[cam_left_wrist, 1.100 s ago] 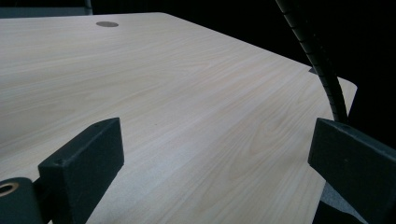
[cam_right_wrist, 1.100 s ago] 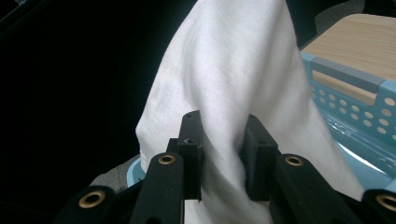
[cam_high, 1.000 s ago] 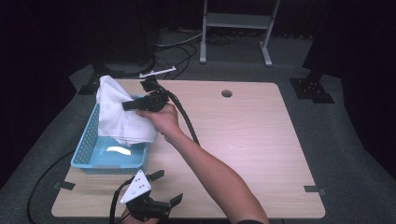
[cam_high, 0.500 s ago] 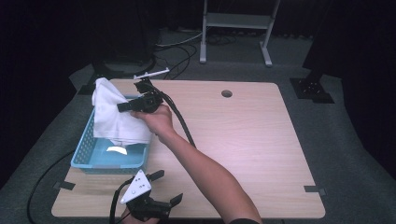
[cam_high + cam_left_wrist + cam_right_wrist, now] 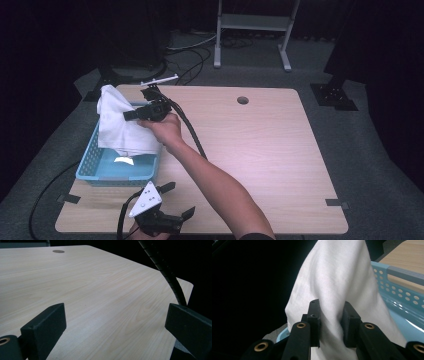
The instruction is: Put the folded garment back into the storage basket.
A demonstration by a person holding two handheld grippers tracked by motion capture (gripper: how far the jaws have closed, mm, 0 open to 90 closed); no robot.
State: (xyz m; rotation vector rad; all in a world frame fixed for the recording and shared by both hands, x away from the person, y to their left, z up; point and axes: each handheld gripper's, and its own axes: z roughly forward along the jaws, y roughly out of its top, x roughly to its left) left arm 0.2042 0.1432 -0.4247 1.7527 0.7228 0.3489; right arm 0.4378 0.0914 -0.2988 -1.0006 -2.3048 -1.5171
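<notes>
A white cloth (image 5: 120, 125) hangs over the far end of a blue perforated basket (image 5: 117, 172) at the table's left side, its lower part draped inside. My right gripper (image 5: 131, 115) is held level above the basket, pointing left, shut on a fold of the cloth. In the right gripper view the two pads (image 5: 314, 315) pinch the white cloth (image 5: 332, 277), with the basket rim (image 5: 402, 272) at the right. My left gripper (image 5: 178, 200) rests near the table's front edge with its jaws wide apart and only bare wood between them (image 5: 117, 325).
The wooden table (image 5: 260, 145) has a round cable hole (image 5: 243, 100) near its far edge. The right gripper's black cable (image 5: 192, 137) runs across the table beside the forearm. A metal stand (image 5: 252, 22) and floor cables lie beyond the table.
The right hand has edged slightly left over the basket, taking the pinched cloth with it. The left gripper has stayed where it was.
</notes>
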